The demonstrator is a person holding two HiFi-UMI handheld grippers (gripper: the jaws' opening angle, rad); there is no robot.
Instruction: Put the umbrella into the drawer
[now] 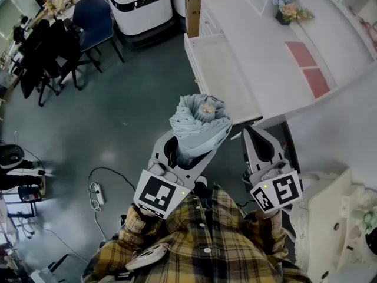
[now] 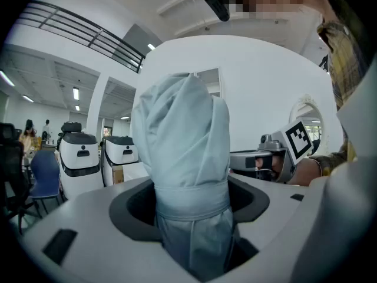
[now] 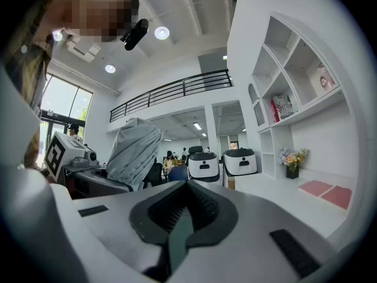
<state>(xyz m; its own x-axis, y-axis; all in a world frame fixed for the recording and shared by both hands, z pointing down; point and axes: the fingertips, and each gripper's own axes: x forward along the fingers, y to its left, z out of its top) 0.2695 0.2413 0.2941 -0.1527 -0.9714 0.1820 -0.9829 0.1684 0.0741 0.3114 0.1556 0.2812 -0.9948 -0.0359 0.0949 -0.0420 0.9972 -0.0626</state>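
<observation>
My left gripper is shut on a folded pale blue-grey umbrella, which stands upright between its wide-set jaws with its bundled top above them. In the left gripper view the umbrella fills the gap of the left gripper, its strap band level with the jaws. The white drawer is pulled out of the white desk, ahead and slightly right of the umbrella, and looks empty. My right gripper is shut on nothing, level, beside the umbrella and near the desk's front edge.
On the desk are a pot of flowers and two pink mats. White robot bases and a blue chair stand beyond on the grey floor. A power strip lies lower left; a white chair is at right.
</observation>
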